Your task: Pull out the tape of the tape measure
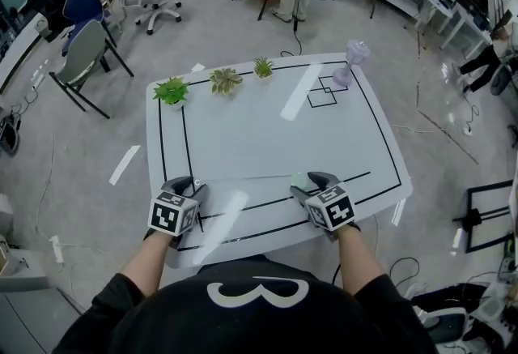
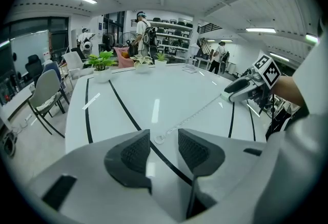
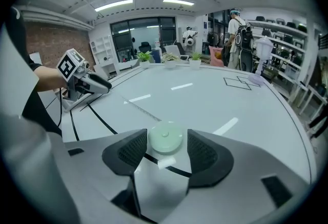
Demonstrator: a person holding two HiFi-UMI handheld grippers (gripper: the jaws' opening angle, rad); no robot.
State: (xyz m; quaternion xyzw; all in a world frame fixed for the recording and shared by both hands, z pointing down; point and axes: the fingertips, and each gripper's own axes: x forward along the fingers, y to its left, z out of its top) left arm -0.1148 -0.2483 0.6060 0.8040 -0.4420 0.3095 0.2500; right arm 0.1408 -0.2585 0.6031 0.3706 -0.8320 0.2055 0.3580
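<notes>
A pale green round tape measure (image 3: 165, 138) sits between the fingertips of my right gripper (image 3: 167, 142), which is shut on it just above the white table (image 1: 267, 134). In the head view the case (image 1: 299, 180) shows at the right gripper (image 1: 306, 181) near the table's front edge. The thin tape (image 2: 197, 112) lies stretched across the table towards my left gripper (image 2: 164, 138). Its ring-shaped end (image 2: 158, 139) rests on the table between the left fingertips. The left jaws stand open and do not touch the ring.
Three small potted plants (image 1: 171, 91), (image 1: 226, 80), (image 1: 263, 67) and a purple hourglass-shaped object (image 1: 353, 61) stand along the table's far edge. Black lines mark the tabletop. Office chairs (image 1: 85, 53) stand on the floor at the left; people stand by shelves behind.
</notes>
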